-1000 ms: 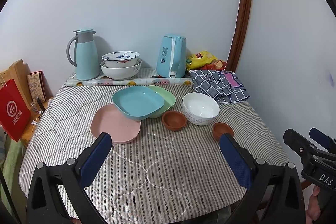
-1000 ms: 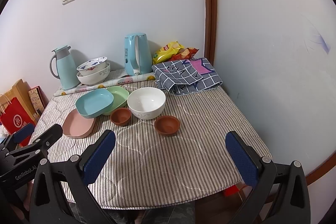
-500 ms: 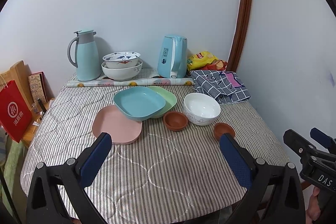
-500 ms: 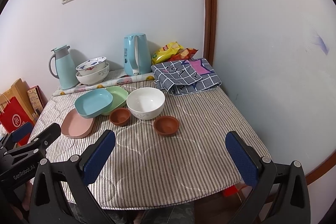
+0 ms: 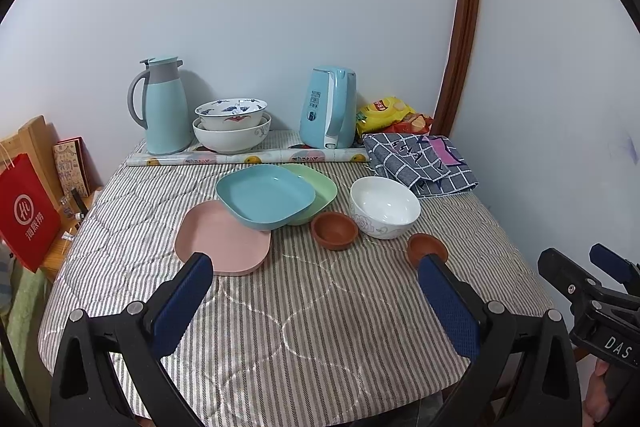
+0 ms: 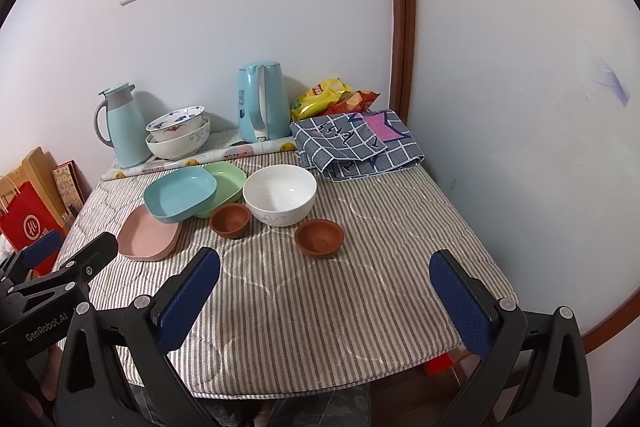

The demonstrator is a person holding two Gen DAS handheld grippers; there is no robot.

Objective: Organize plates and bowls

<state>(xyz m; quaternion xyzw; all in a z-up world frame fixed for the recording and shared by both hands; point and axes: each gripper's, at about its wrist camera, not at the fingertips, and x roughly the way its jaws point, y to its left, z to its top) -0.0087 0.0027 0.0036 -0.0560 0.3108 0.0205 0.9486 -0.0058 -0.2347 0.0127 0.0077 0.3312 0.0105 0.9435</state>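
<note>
So from where I'm standing, everything to sort sits further back on the striped table (image 5: 320, 327), ahead of both tongs, nothing picked up yet. Going left to right: the pink plate (image 5: 220, 239) lies flat nearest the left gripper (image 5: 316, 291), whose blue pads are spread wide and empty; the blue plate (image 5: 266, 201) leans on the pink one and overlaps the green plate (image 5: 320, 187) behind it, so the three run in a slanted line back and right. Then a small brown bowl (image 5: 334, 230), the white bowl (image 6: 280, 194), and a second brown bowl (image 6: 319, 237), which is closest to the right gripper (image 6: 326, 291), also gaping open with nothing in it. My guess is left takes plates and right takes bowls. Readable text: "GenRobot.AI" on the left gripper's body in the right view, "DAS" on the right one in the left view, and Chinese characters on the red bag (image 5: 28, 215) that I can't make out.
</note>
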